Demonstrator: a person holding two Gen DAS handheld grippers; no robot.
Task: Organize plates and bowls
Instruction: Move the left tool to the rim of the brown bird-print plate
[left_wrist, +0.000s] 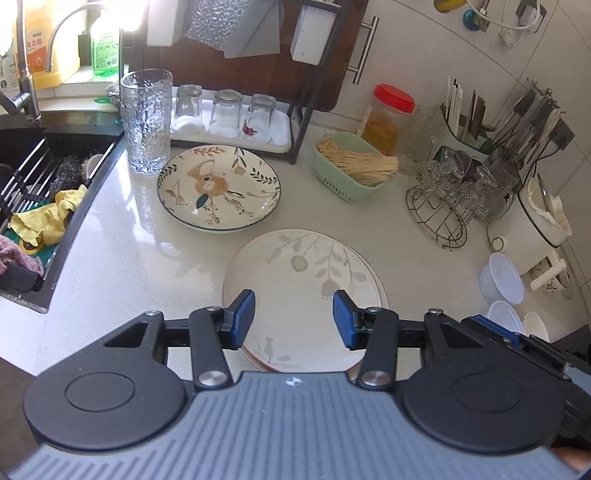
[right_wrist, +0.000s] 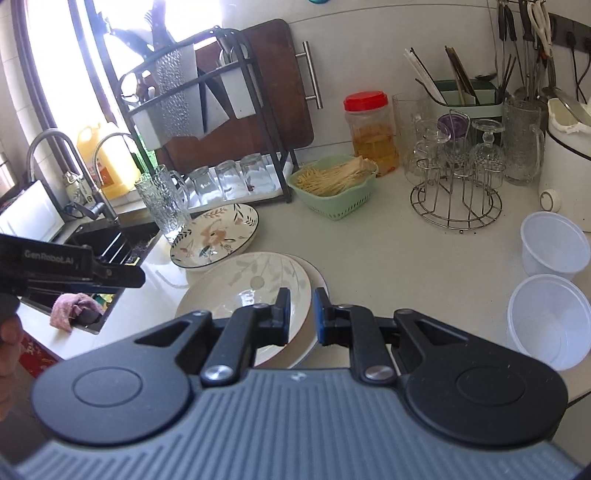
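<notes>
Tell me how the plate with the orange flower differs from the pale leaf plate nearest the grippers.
The orange-flower plate has a dark rim and vivid orange and green print; the pale leaf plate is white with faint grey-green leaves. The orange-flower plate lies flat and alone by the tall glass; the pale leaf plate sits tilted on another plate, its edge gripped by the right gripper. Both are round, empty and botanical.
</notes>
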